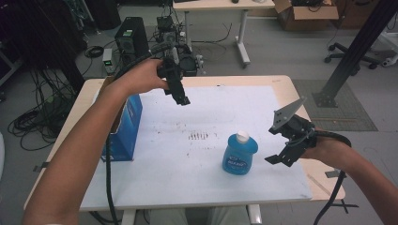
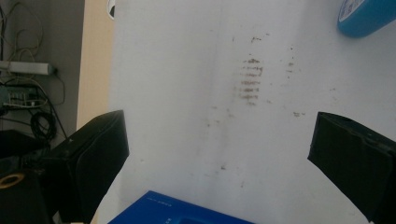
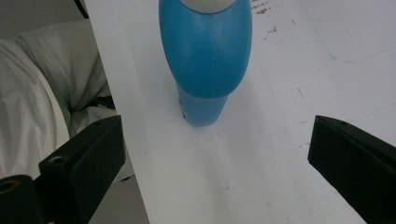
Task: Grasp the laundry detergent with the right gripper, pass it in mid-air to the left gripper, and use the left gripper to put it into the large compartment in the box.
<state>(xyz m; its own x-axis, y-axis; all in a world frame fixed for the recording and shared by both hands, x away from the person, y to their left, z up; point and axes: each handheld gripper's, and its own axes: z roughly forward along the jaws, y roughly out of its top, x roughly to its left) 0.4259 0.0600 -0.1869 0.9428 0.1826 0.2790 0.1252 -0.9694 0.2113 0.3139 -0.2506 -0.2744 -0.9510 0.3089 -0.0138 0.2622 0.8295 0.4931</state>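
On the white sheet [image 1: 197,154] near the table's front edge, the blue bottle [image 1: 240,154] stands upright, long axis vertical, white cap [image 1: 242,136] on top. In the right gripper view its cap is cut off at the frame's top. Just beside it to the right, the right gripper [image 1: 281,146] hovers with jaws spread wide, empty, aimed at the bottle and apart from it. Farther back and left, the left gripper [image 1: 180,96] hangs above the sheet, jaws also wide apart and empty, well apart from the bottle. A blue box [image 1: 129,126] stands at the table's left side, partly hidden behind the left forearm. Faint brown smudges [image 1: 198,136] mark the sheet's middle.
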